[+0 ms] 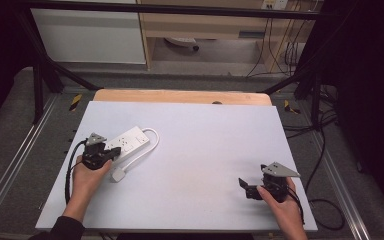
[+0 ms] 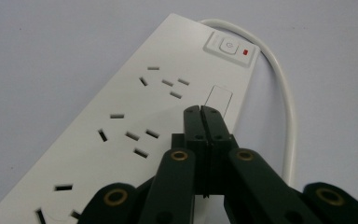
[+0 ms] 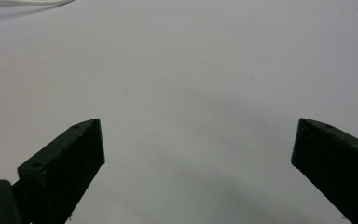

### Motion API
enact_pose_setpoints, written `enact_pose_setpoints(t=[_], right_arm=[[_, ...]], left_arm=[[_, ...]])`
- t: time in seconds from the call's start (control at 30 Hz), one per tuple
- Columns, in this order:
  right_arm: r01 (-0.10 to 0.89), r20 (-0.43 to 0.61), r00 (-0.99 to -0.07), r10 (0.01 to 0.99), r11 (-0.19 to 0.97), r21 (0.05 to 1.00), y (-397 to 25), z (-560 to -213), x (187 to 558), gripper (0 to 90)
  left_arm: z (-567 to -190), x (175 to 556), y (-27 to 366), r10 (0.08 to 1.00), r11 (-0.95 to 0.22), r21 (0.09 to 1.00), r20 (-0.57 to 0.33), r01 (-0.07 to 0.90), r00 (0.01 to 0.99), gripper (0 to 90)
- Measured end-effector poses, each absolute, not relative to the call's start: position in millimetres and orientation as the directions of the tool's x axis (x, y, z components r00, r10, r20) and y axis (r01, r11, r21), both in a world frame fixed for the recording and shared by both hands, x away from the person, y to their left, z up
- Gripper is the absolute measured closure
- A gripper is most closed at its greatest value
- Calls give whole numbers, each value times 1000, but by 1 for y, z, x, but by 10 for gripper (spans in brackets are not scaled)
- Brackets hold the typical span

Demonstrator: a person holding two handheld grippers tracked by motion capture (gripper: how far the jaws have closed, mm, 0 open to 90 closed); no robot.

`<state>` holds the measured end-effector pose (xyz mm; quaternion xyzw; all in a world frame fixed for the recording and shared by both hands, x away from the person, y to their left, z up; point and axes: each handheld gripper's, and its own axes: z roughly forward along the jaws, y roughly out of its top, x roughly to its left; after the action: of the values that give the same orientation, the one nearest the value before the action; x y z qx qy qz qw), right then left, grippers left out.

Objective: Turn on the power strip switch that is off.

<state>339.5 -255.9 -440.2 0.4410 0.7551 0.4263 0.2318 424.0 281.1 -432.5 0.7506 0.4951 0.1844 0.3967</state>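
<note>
A white power strip (image 1: 126, 142) lies at the left of the pale board, its white cable (image 1: 147, 148) looping round to a plug (image 1: 118, 175). My left gripper (image 1: 111, 154) is shut, with nothing between its jaws, and rests over the strip's near end. In the left gripper view the closed tips (image 2: 200, 111) sit above the strip (image 2: 121, 116), short of the switch with its red light (image 2: 230, 46). My right gripper (image 1: 244, 185) stands open at the board's lower right, far from the strip. In the right gripper view its jaws (image 3: 198, 140) are wide apart over bare board.
The pale board (image 1: 205, 150) lies on a wooden table (image 1: 180, 96) inside a black metal frame. Cables run across the floor at the right (image 1: 325, 150). A white cabinet (image 1: 90, 35) and a wooden shelf unit stand behind.
</note>
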Motion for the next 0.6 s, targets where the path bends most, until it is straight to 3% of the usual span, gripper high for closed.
enact_pose_setpoints(t=[0.6], right_arm=[[469, 27, -504, 863, 247, 848, -256, -440, 339, 30]], left_arm=[[-433, 425, 282, 888, -192, 777, -121, 599, 443, 900]])
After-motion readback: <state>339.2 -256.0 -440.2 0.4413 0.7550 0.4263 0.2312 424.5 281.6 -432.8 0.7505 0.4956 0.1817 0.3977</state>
